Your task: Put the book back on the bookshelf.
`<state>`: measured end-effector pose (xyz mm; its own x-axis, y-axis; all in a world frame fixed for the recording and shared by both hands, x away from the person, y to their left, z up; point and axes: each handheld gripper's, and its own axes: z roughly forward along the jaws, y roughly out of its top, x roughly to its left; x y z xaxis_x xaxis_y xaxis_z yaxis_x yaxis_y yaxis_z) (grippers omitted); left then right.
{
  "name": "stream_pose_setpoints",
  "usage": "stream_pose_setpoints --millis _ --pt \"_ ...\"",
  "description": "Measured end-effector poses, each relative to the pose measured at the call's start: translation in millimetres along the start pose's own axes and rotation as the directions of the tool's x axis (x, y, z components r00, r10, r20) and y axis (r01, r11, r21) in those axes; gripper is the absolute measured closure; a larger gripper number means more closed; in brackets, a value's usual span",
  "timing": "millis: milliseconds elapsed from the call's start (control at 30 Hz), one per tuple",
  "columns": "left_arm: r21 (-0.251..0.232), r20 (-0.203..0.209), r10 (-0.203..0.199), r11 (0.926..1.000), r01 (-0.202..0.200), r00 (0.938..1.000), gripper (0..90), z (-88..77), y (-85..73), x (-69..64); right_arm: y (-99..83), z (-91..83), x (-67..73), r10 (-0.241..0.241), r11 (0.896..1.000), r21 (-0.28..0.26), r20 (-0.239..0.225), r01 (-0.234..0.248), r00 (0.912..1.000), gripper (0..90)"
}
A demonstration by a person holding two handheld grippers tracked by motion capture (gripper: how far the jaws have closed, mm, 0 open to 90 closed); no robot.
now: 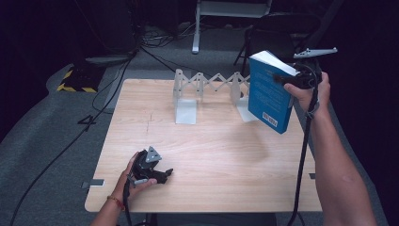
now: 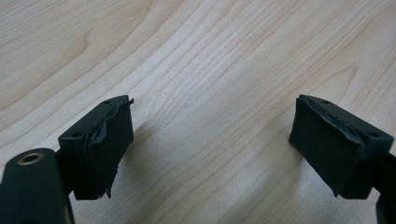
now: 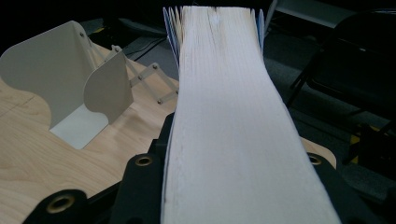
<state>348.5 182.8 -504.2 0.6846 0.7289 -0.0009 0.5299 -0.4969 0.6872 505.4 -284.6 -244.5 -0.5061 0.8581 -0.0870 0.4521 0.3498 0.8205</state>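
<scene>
One thick blue book (image 1: 269, 94) hangs above the bench's (image 1: 211, 155) far right corner, clamped by the right gripper (image 1: 292, 81) at its page edge. It looks heavy and floppy; gripping nearer the spine seems safer. The left gripper (image 1: 162, 175) rests open.

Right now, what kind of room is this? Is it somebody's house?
Probably not a house; it looks like a recording studio or lab. The wooden table stands on grey carpet among dark surroundings, black cables trail over the floor, and yellow-black hazard tape marks a stand's base.
</scene>
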Motion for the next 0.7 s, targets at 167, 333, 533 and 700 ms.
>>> stream_pose_setpoints --millis 167,333,533,700 --pt "-0.002 -0.008 0.007 1.0000 -0.007 0.9999 13.5 -0.3 0.0 -0.9 3.1 12.6 -0.5 0.009 1.000 -0.003 0.013 -0.009 0.9999 60.7" --pt "-0.006 -0.016 0.013 0.9999 -0.013 0.9998 13.5 -0.7 -0.4 -2.3 5.6 27.5 0.1 0.016 1.000 -0.004 0.030 -0.016 0.9994 60.7" --pt "-0.004 -0.014 0.006 1.0000 -0.006 0.9999 13.5 -1.4 -1.2 -2.5 7.0 39.0 -1.6 0.036 0.999 -0.009 0.031 -0.036 0.9989 60.7" --pt "-0.004 -0.017 0.005 1.0000 -0.005 0.9998 13.6 -1.8 -1.6 -2.8 8.7 47.6 -4.3 0.055 0.998 -0.019 0.049 -0.054 0.9973 60.7"
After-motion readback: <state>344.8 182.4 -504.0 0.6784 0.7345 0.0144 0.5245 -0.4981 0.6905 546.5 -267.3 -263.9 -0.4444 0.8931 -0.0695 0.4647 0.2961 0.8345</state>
